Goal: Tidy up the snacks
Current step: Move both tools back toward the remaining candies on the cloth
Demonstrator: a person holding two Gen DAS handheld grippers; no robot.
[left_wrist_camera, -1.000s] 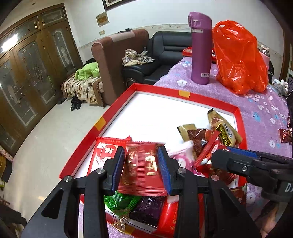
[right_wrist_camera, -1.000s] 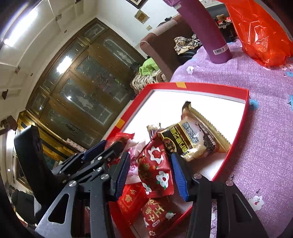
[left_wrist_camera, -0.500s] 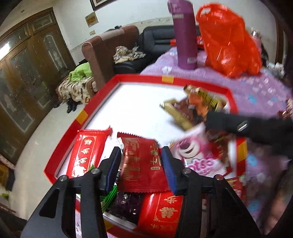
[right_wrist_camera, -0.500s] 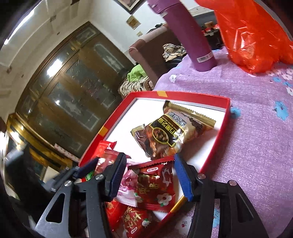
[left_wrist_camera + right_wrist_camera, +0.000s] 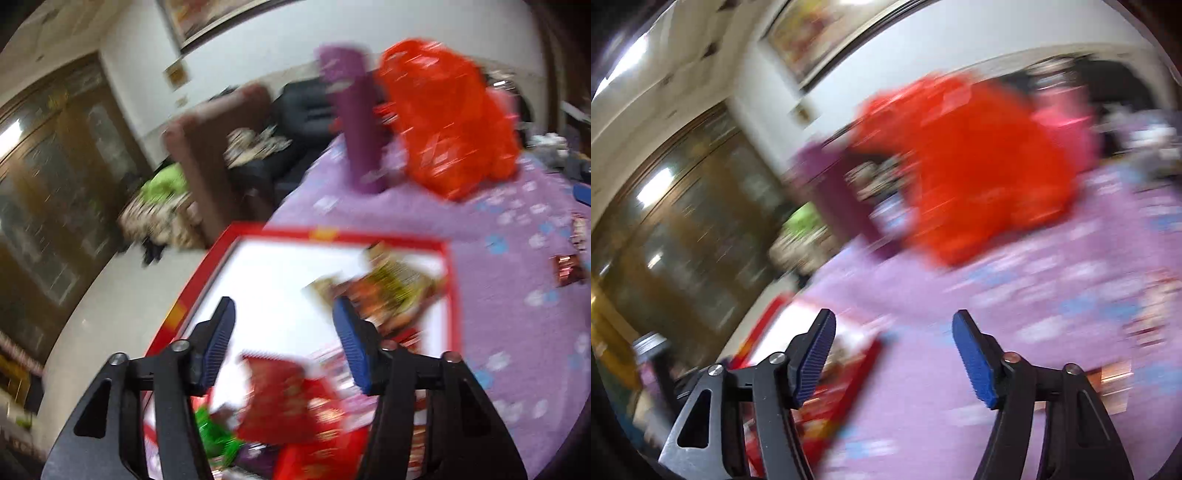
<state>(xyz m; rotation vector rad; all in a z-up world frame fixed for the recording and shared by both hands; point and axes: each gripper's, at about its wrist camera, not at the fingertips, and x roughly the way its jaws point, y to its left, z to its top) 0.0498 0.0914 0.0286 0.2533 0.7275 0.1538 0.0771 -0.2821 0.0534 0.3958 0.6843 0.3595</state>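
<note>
A red-rimmed white tray [image 5: 332, 234] sits on the purple flowered tablecloth. Several snack packets lie in it: red packets [image 5: 288, 398] at the near end, a brown-and-gold packet [image 5: 391, 288] at the right. My left gripper [image 5: 282, 339] is open and empty above the tray's near half. My right gripper [image 5: 894, 354] is open and empty over the tablecloth, right of the tray's corner [image 5: 849, 387]. Loose snacks [image 5: 567, 269] lie on the cloth at the far right. Both views are motion-blurred.
A purple flask [image 5: 354, 122] and an orange plastic bag [image 5: 450, 114] stand at the back of the table; the bag also shows in the right wrist view [image 5: 967, 162]. Sofas and wooden doors lie beyond the table's left edge.
My left gripper has opened, let go of the red packet and lifted. My right gripper has swung right, away from the tray and out over the tablecloth.
</note>
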